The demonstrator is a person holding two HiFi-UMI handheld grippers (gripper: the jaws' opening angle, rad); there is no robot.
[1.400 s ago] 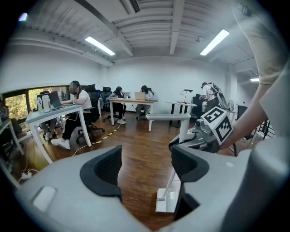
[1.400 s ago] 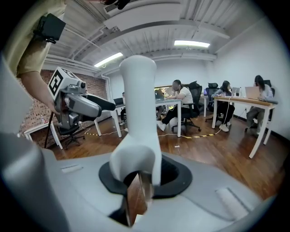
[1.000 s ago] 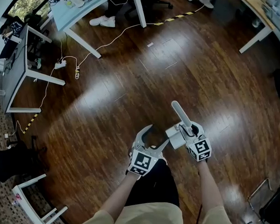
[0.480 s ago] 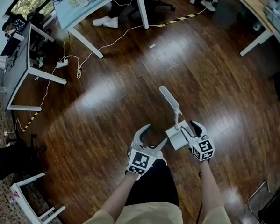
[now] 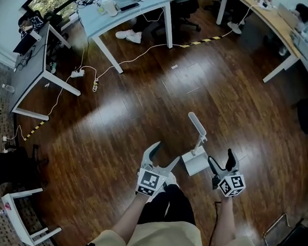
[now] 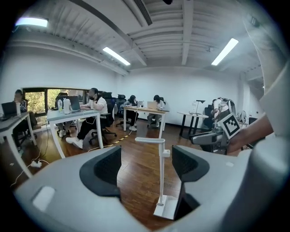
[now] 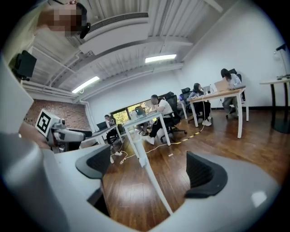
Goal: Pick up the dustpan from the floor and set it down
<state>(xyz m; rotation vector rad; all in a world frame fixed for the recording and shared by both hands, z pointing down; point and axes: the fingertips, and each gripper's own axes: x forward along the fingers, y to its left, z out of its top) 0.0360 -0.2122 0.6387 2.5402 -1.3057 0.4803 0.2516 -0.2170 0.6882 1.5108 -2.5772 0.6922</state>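
A white dustpan (image 5: 194, 162) with a long upright handle (image 5: 197, 128) stands on the dark wood floor in front of me. In the head view my left gripper (image 5: 163, 155) hovers just to its left, jaws wide and still opening, holding nothing. On the pan's right, my right gripper (image 5: 221, 162) is clear of it, its jaws opening wide. In the left gripper view the dustpan (image 6: 161, 181) stands beyond the jaws. In the right gripper view the handle (image 7: 149, 176) slants across the gap and neither pad touches it.
Desks (image 5: 130, 11) with seated people line the far side, with a power strip and cables (image 5: 77, 72) on the floor beneath. A white frame (image 5: 25, 226) lies at the lower left. A chair (image 5: 292, 240) stands at the lower right.
My right gripper has let go of the dustpan, opened wide and drawn back to the right. The dustpan now stands on its own. My left gripper has shifted only slightly.
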